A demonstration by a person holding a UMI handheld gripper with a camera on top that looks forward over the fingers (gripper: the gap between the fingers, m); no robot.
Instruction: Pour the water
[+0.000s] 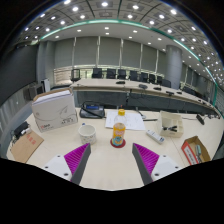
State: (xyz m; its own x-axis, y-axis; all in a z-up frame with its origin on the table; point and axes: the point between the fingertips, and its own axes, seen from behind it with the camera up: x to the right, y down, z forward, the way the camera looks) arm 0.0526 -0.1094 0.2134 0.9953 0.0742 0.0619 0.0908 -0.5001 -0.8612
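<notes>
An office or meeting room: a long row of dark chairs (120, 73) behind pale wooden desks (140, 92) across mid-frame, recessed ceiling lights (105, 4) at top, grey wall panels (100, 50).

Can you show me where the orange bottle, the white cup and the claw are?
orange bottle (119, 128): gripper view, on the middle of its body, ahead of the fingers.
white cup (88, 132): gripper view, on its side wall, beside the bottle.
claw (110, 160): gripper view, midway between its fingertips; open, holding nothing.
</notes>
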